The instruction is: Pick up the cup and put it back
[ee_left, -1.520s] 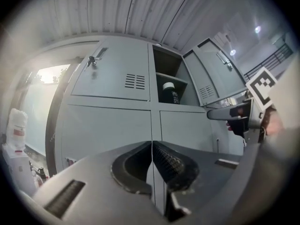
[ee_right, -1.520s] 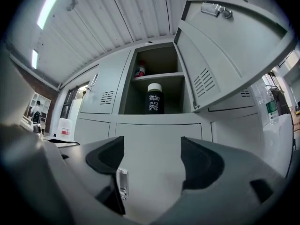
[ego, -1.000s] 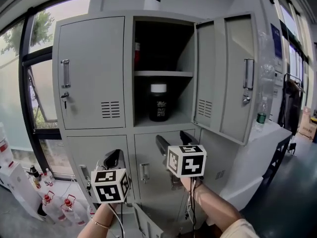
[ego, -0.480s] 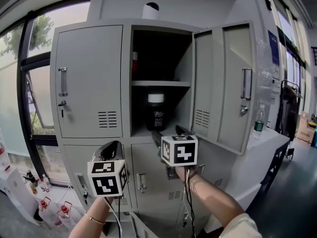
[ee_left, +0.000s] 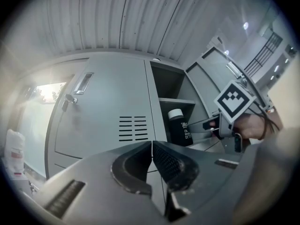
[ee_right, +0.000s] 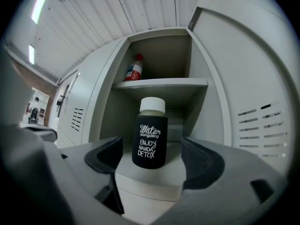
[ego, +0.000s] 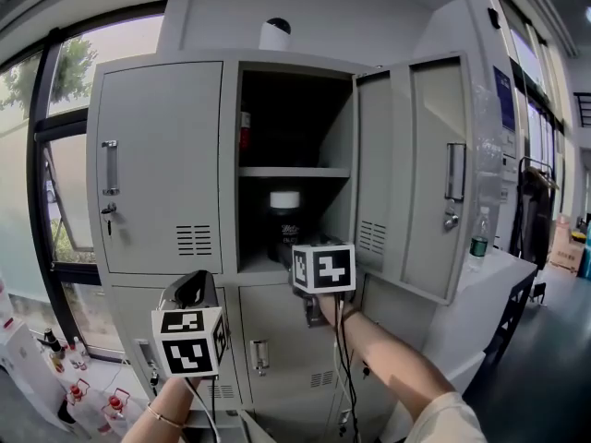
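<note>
The cup (ego: 283, 212) is a black bottle-shaped tumbler with a white lid and white lettering. It stands upright on the lower shelf of the open locker compartment (ego: 294, 172). My right gripper (ego: 297, 250) is raised just in front of that shelf. In the right gripper view the cup (ee_right: 150, 142) stands beyond the gap of the right gripper (ee_right: 152, 157), whose jaws are opening; neither pad touches it. My left gripper (ego: 191, 291) hangs lower left, before the shut lower lockers. In its own view the left gripper (ee_left: 152, 149) is shut on nothing, with the cup (ee_left: 180, 128) far off.
A red bottle (ee_right: 134, 68) stands on the upper shelf. The locker door (ego: 411, 169) hangs open to the right of the compartment. A white round object (ego: 274, 33) sits on top of the lockers. A bottle (ego: 477, 238) stands on the white counter at right.
My right gripper has risen and moved forward from below the shelf to right in front of the cup. The left gripper stays low at the left.
</note>
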{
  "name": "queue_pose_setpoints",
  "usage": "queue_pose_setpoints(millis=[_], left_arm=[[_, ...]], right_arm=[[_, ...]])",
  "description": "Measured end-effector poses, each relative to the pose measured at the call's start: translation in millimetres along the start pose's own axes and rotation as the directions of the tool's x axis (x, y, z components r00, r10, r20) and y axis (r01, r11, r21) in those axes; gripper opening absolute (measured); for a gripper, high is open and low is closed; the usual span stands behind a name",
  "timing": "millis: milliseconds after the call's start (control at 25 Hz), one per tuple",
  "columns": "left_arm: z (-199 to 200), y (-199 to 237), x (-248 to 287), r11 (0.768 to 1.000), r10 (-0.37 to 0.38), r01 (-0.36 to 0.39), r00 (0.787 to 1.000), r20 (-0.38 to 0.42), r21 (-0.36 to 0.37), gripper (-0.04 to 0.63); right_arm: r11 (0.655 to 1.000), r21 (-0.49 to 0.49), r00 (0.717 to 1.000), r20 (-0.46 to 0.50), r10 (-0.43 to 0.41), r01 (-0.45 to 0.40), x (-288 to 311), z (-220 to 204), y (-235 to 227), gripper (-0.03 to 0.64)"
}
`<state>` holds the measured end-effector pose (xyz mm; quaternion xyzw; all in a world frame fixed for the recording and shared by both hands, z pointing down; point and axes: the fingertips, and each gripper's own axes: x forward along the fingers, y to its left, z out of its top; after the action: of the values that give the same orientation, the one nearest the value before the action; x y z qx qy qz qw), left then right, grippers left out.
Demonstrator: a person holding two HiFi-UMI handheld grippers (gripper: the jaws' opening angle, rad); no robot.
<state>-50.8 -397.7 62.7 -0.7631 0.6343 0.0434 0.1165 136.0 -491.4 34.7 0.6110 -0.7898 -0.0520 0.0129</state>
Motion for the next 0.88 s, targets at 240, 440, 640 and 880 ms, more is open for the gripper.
queue_pose_setpoints(millis=[240, 440, 640, 880], left_arm=[[-1.6, 4.3, 1.3, 1.000, -0.001, 0.001, 1.000, -0.005, 0.003, 0.011], [-3.5, 7.5, 5.5, 1.000, 0.002, -0.002, 1.000, -0.013, 0.003, 0.011], [-5.3, 6.0, 6.1, 1.000, -0.003, 0.002, 1.000, -0.010, -0.018, 0.011], [1.6, 6.1, 8.6, 1.000, -0.004, 0.004, 1.000, 0.004, -0.007, 0.011]], right_arm=[[0.999, 0.037, 0.998, -0.043, 0.040, -0.038, 20.5, 2.8, 0.5, 0.388], [0.999, 0.027, 0.997, -0.054, 0.045, -0.044, 36.2, 7.3, 6.7, 0.401], [0.999, -0.014, 0.991, -0.127, 0.050, -0.052, 49.4, 1.5, 12.5, 0.426], [0.999, -0.017, 0.993, -0.114, 0.035, -0.037, 61.9, 12.7, 14.1, 0.433]])
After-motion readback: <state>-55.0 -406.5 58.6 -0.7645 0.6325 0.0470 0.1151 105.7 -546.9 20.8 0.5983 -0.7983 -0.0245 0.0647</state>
